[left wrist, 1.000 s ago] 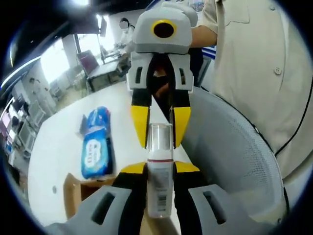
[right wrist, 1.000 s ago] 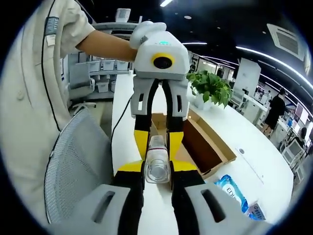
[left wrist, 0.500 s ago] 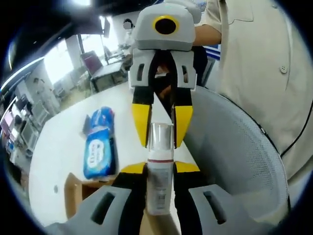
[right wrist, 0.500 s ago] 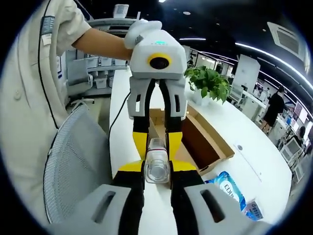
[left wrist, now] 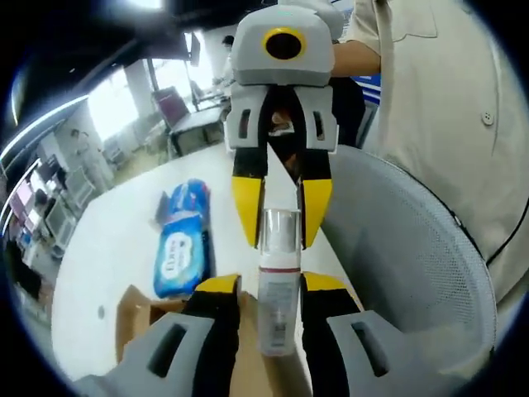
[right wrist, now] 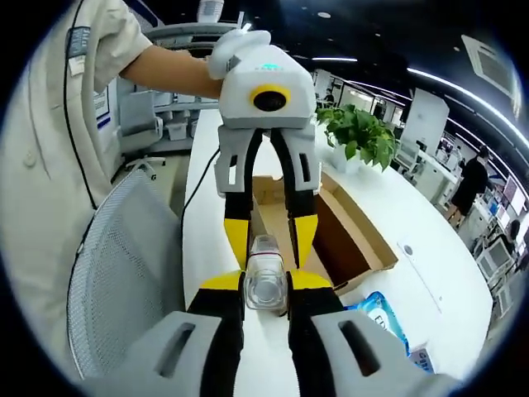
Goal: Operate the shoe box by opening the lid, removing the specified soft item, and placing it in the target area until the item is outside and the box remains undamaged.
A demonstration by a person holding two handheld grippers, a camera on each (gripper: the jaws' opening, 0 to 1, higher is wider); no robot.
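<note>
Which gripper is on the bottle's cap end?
The right gripper: its jaws clamp the bottle at its clear cap, while the left gripper has its jaws flanking the labelled lower body.

The two views are facing each other at close range above the worktop (left wrist: 107, 248) edge. Each is looking along its own fingers at the opposite gripper, and both are sharing the small bottle (left wrist: 278, 285) between them, the cardboard box (right wrist: 347, 240), and the mesh chair back (right wrist: 124, 281).
</note>
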